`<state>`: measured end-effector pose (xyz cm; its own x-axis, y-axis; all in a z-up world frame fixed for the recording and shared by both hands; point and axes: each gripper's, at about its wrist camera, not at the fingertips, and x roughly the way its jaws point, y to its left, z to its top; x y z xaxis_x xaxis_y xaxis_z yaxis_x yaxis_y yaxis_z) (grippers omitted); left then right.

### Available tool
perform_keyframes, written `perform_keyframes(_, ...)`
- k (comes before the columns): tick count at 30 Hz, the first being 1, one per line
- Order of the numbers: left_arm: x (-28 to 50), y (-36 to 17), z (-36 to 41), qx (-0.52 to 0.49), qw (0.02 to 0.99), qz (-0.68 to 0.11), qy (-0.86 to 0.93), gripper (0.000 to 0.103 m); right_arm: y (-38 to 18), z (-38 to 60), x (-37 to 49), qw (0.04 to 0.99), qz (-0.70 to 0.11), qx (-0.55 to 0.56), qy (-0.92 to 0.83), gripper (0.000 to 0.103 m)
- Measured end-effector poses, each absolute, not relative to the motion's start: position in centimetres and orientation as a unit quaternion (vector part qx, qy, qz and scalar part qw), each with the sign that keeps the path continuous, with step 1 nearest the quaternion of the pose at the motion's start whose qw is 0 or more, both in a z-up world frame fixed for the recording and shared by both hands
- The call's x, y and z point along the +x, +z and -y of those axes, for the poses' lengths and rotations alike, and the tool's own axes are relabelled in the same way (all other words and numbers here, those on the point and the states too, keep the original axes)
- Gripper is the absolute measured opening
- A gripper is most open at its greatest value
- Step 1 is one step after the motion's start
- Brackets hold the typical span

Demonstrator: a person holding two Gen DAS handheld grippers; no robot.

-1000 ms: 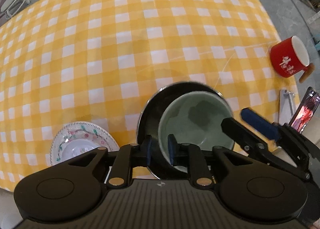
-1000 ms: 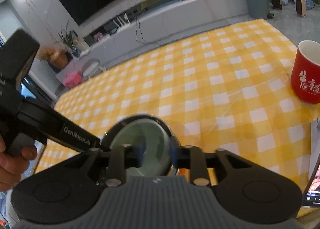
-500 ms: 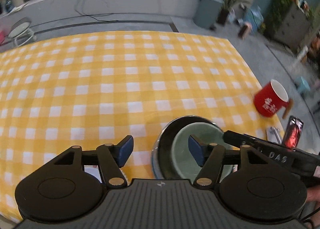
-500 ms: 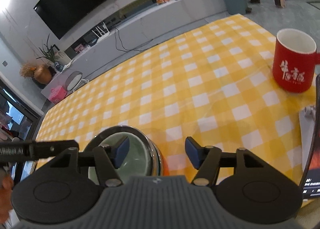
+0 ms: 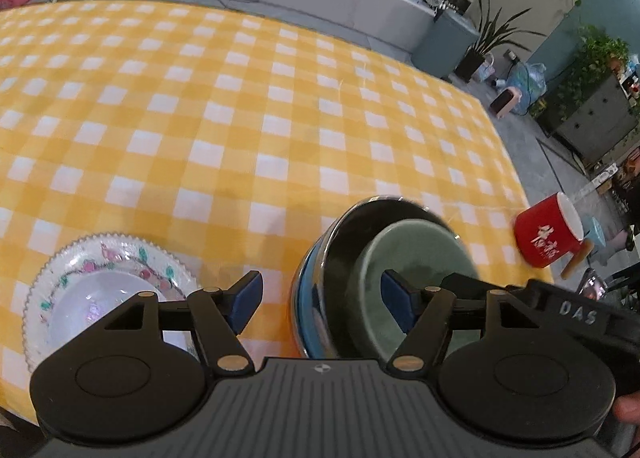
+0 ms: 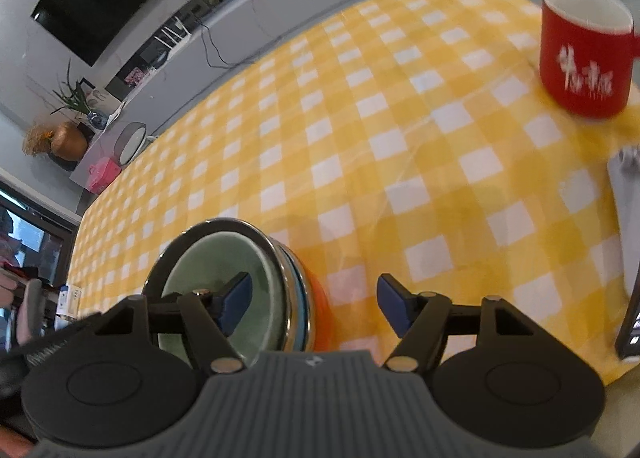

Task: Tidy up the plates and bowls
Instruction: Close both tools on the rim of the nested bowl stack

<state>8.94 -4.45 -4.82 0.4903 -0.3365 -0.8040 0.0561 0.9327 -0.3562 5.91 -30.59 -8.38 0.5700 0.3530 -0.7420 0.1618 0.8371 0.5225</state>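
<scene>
green bowl (image 5: pixel 416 258) nested in steel bowl (image 5: pixel 344 234); floral plate (image 5: pixel 100 278) beside.

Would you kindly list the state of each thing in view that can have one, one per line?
green bowl: upright, empty, nested in the steel bowl
steel bowl: upright, topmost but one of a bowl stack
floral plate: flat on the cloth, a white dish resting on it
red mug: upright, inside looks empty
left gripper: jaws opening, gripping nothing
right gripper: jaws opening, gripping nothing
</scene>
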Motion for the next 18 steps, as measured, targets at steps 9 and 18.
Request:
perform_keyframes(9,9.6,-7.4,4.3,-0.187,0.82,-0.526,-0.129,0.076,-10.3,30.9,7.0,0.791,-0.501,0.344,0.071,0.068)
perform_keyframes(18,9.6,-8.1,4.0,-0.208,0.805,-0.539,-0.137,0.07,-10.8,30.8,7.6,0.777,-0.515,0.354,0.072,0.067)
